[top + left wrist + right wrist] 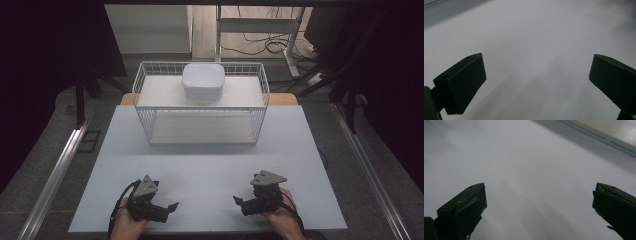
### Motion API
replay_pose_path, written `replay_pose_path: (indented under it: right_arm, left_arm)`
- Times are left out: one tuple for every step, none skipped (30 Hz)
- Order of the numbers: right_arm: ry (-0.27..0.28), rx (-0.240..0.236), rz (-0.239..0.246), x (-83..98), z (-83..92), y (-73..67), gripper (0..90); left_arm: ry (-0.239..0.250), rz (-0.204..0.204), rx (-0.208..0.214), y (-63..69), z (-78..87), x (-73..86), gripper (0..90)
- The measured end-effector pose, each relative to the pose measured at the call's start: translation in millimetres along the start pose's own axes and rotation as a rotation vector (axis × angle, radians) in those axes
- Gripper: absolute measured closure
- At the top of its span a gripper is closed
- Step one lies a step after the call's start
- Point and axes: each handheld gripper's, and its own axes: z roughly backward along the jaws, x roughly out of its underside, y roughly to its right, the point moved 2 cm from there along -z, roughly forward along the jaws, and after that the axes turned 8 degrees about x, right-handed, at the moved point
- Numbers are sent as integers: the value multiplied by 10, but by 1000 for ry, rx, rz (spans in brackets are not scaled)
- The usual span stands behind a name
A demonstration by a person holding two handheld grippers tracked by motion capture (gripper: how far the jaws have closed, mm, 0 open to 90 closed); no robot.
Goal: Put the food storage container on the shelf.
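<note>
A white lidded container (203, 81) sits on the upper shelf of a white wire rack (200, 102) at the back of the pale table (205, 165). My left gripper (171, 208) rests low near the front left edge, held by a hand, its jaws wide apart and pointing right. My right gripper (238, 202) sits near the front right, jaws wide apart and pointing left. In the left gripper view the gripper (536, 80) has only bare tabletop between its jaws. The right gripper (539, 202) likewise frames bare tabletop in its own view.
The rack's lower shelf (202, 129) is bare. Metal rails (55, 175) run along both sides of the table. Behind the table stand a desk frame (260, 30) and floor cables (265, 45). Dark curtains close both sides.
</note>
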Motion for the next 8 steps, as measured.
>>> replay_pose_path:
  right_arm:
    - [-14, -1, 2, 18, -21, 0, 0]
    - [-24, -2, 1, 34, -43, 0, 0]
    - [-24, -2, 1, 34, -43, 0, 0]
    - [-35, -1, 3, 46, -61, 2, 0]
    - [-50, 1, 6, 61, -82, 4, 0]
    - [-54, 5, 8, 64, -88, 5, 0]
    - [-58, 8, 10, 67, -93, 5, 0]
    - [-61, 11, 12, 69, -96, 6, 0]
  left_arm:
    - [-9, 4, -1, -12, -15, 13, 7]
    - [-20, 5, -5, -25, -27, 26, 7]
    - [-20, 5, -5, -25, -27, 26, 7]
    - [-29, 8, -8, -36, -37, 35, 7]
    - [-37, 14, -9, -45, -48, 42, 7]
    - [-37, 13, -10, -46, -50, 39, 7]
    - [-36, 11, -12, -45, -51, 35, 7]
    - [-36, 11, -12, -45, -51, 35, 7]
